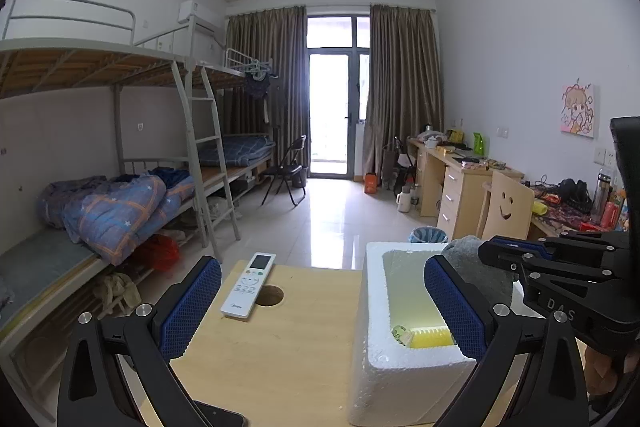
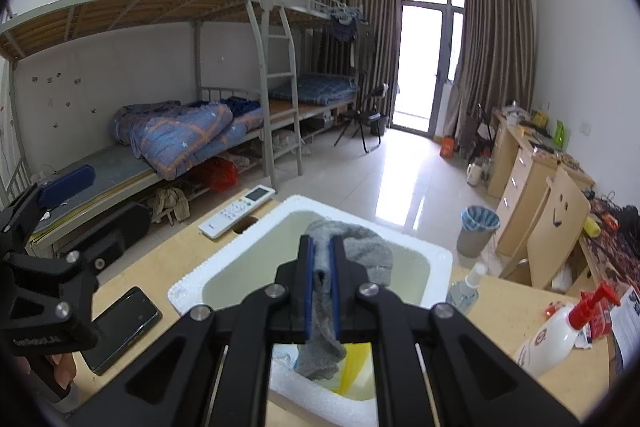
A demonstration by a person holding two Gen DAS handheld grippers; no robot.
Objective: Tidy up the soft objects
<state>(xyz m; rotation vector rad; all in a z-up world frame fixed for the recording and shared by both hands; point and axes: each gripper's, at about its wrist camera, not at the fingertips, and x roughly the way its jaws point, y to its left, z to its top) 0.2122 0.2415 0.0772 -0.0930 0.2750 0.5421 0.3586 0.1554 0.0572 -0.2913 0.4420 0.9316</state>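
A white foam box [image 1: 372, 315] stands on the wooden table [image 1: 280, 367]; it also shows in the right wrist view [image 2: 440, 259]. A yellow sponge [image 1: 430, 337] lies inside it. My right gripper [image 2: 323, 247] is shut on a grey sock [image 2: 368, 251] and holds it over the open box; the sock [image 1: 468, 251] and the right gripper [image 1: 516, 247] show at the box's right in the left wrist view. My left gripper [image 1: 322, 301] is open and empty, its fingers [image 1: 192, 307] straddling the box's left wall, above the table.
A white remote [image 1: 249, 285] lies by a hole in the table. A black phone [image 2: 120, 327] lies near the left edge. A spray bottle [image 2: 466, 287] and a pump bottle [image 2: 552, 335] stand right of the box. Bunk beds left, desks right.
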